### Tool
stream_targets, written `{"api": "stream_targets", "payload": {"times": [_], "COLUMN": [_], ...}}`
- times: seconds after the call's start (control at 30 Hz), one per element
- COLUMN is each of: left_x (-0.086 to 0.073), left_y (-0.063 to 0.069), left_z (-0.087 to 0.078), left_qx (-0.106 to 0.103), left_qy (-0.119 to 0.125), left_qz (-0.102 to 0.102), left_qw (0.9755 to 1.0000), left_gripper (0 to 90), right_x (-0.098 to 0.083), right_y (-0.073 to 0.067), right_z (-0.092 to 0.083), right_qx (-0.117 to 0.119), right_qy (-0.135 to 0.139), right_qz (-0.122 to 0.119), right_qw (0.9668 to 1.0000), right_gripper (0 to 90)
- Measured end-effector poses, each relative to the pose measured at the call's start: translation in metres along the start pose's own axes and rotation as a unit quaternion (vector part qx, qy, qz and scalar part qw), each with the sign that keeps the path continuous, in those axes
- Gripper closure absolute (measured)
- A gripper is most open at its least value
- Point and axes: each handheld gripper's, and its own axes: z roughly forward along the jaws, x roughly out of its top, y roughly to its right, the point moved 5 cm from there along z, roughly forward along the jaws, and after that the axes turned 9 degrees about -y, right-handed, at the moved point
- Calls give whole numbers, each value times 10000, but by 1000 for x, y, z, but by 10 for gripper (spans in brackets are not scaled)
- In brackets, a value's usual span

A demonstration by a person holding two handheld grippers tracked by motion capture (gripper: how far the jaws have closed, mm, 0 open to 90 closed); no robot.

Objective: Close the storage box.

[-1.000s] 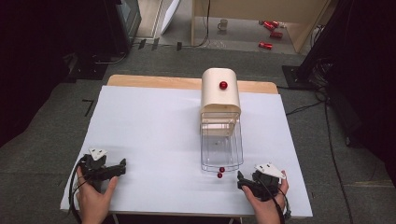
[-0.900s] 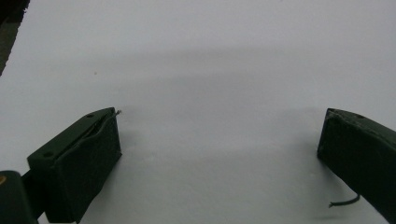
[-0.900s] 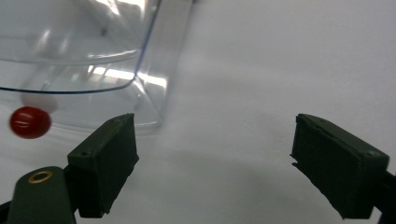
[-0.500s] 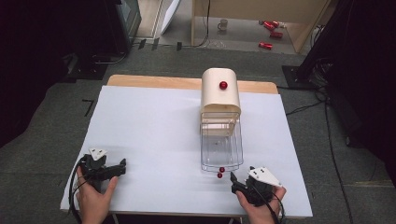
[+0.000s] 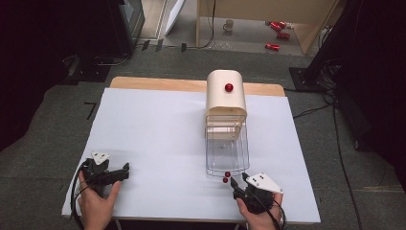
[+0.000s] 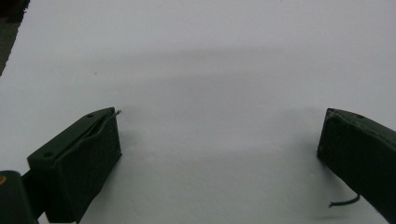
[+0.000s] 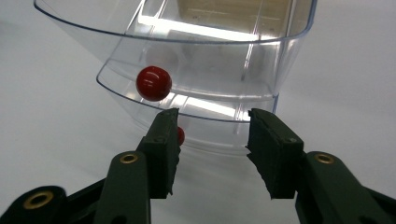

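The left tongs [image 5: 125, 168] are held low over the white desk [image 5: 158, 139] near its front left corner, jaws set wide apart with nothing between them. The right tongs [image 5: 238, 183] are pointed at the near end of a clear plastic drawer [image 5: 227, 152] — jaws parted, nothing gripped. The drawer is drawn out from a beige rounded box [image 5: 225, 96] bearing a red knob [image 5: 229, 87]. Two small red knobs [image 5: 226, 177] are seen at the drawer's front, one above the other; in the right gripper view the lower knob [image 7: 180, 136] sits just beside the left-hand jaw.
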Motion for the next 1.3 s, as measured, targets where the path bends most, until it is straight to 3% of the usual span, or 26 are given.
{"api": "stream_targets", "payload": {"times": [0.17,0.43,1.0,1.3], "left_x": [0,0,0,0], "left_y": [0,0,0,0], "left_z": [0,0,0,0], "left_qx": [3,4,3,4], "left_qy": [0,2,2,2], "left_qz": [2,0,-1,-3], "left_qw": [10000,10000,10000,10000], "left_gripper": [0,0,0,0], "right_x": [1,2,9,16], "right_y": [-3,-13,-21,-21], "right_z": [-1,2,10,9], "right_qx": [90,229,573,531], "right_qy": [23,-3,-70,-20], "right_qz": [38,-106,71,146], "right_qw": [9999,9997,9983,9985], "right_gripper": [616,688,760,765]}}
